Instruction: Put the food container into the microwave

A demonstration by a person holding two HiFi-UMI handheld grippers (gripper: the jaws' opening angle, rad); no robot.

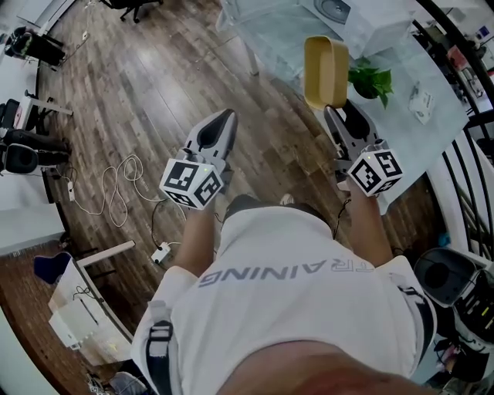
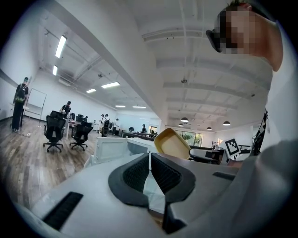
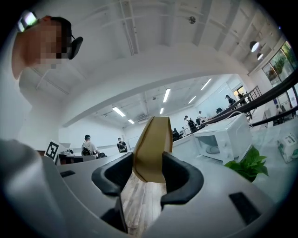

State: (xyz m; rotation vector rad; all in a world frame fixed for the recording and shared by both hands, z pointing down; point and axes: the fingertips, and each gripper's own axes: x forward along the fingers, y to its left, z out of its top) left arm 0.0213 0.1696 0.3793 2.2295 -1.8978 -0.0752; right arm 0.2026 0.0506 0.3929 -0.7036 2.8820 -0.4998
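Note:
My right gripper [image 1: 333,110] is shut on the lower rim of a yellow food container [image 1: 326,71], which stands on edge above the jaws and over the table's near edge. In the right gripper view the container [image 3: 153,144] rises from between the pads of that gripper [image 3: 149,169]. The white microwave [image 3: 223,137] sits on the table to the right, its door open and the turntable visible; it also shows at the top of the head view [image 1: 333,9]. My left gripper [image 1: 225,116] hangs over the wooden floor, shut and empty [image 2: 150,158], with the container [image 2: 171,144] beyond it.
A green potted plant [image 1: 372,79] stands on the pale table [image 1: 285,38] just right of the container. A small white box [image 1: 421,104] lies further right. Cables [image 1: 116,185] trail on the floor at left. Office chairs [image 2: 55,131] and people are far off.

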